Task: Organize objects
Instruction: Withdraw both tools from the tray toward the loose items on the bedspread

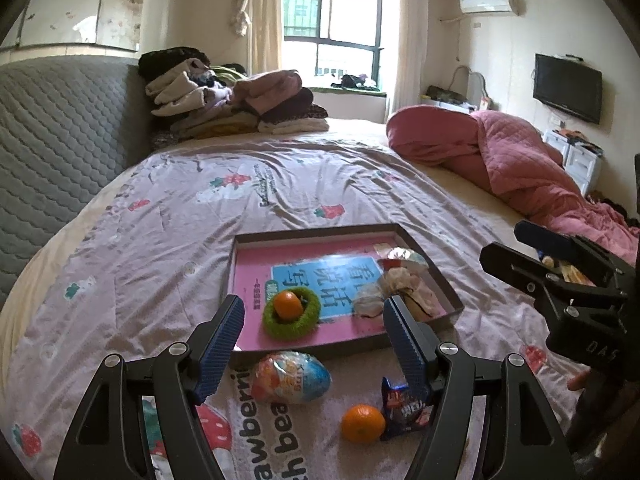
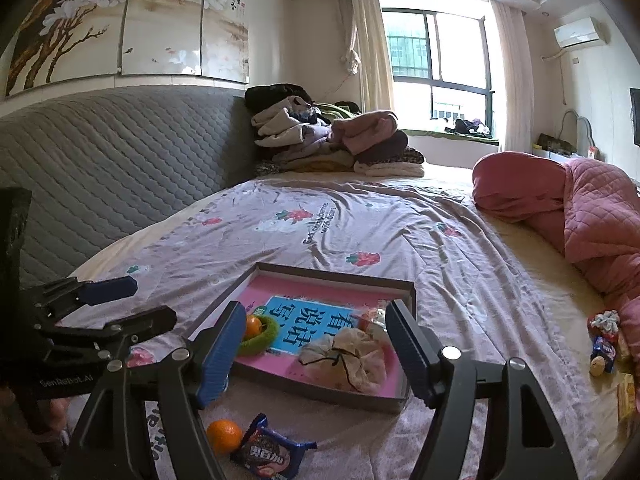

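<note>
A shallow tray (image 1: 312, 232) (image 2: 340, 274) with a pink book as its floor lies on the bed. In it are a green ring (image 1: 308, 324) (image 2: 268, 338) with a mandarin (image 1: 287, 305) inside, and crumpled wrappers (image 1: 400, 280) (image 2: 352, 356). In front of the tray lie a foil egg (image 1: 292, 376), a loose mandarin (image 1: 362, 422) (image 2: 224, 434) and a blue snack packet (image 1: 404, 408) (image 2: 268, 454). My left gripper (image 1: 314, 332) is open and empty above these. My right gripper (image 2: 316, 340) is open and empty over the tray's near side; it also shows in the left wrist view (image 1: 516, 248).
The bed has a strawberry-print sheet (image 1: 280, 184). A pink quilt (image 1: 500, 160) (image 2: 580, 208) lies at the right, folded clothes (image 1: 236, 100) at the headboard. More snack packets (image 2: 606, 344) lie by the quilt at the right.
</note>
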